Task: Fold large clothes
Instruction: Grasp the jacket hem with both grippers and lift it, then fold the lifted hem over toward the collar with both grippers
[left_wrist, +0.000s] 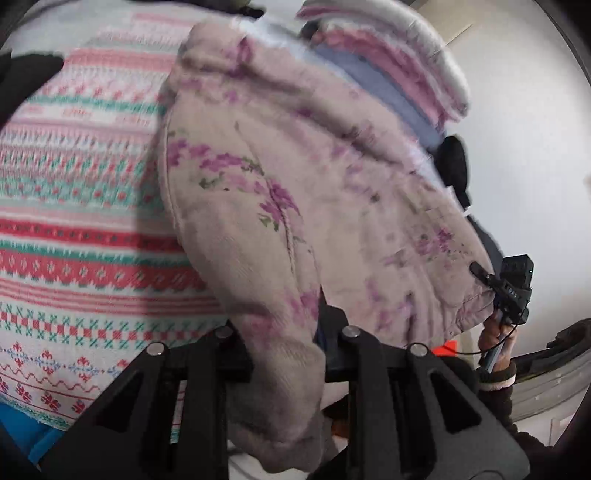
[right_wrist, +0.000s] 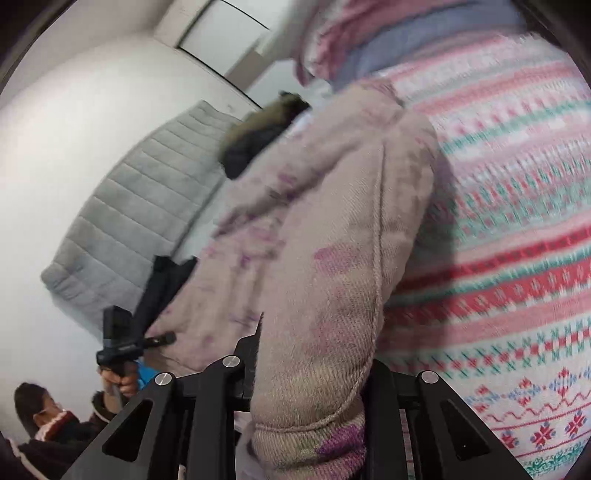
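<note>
A large knit sweater hangs in the air, held up by both grippers. Its body (left_wrist: 85, 229) has red, pink and teal patterned bands. Its beige inner side with purple flowers (left_wrist: 295, 206) falls toward me as a folded flap. My left gripper (left_wrist: 286, 354) is shut on that beige fabric, which drapes down between its arms. In the right wrist view the patterned body (right_wrist: 509, 258) fills the right, and my right gripper (right_wrist: 314, 373) is shut on the beige flap (right_wrist: 325, 258). The other gripper (right_wrist: 122, 343) shows at the lower left, gripping the far corner.
A white wall (right_wrist: 74, 129) and a grey quilted mattress (right_wrist: 147, 206) leaning on it stand behind the sweater. A person (right_wrist: 40, 413) is at the bottom left. A dark fur-trimmed item (right_wrist: 258, 129) shows beyond the sweater. Blue cloth (left_wrist: 26, 432) lies at the lower left.
</note>
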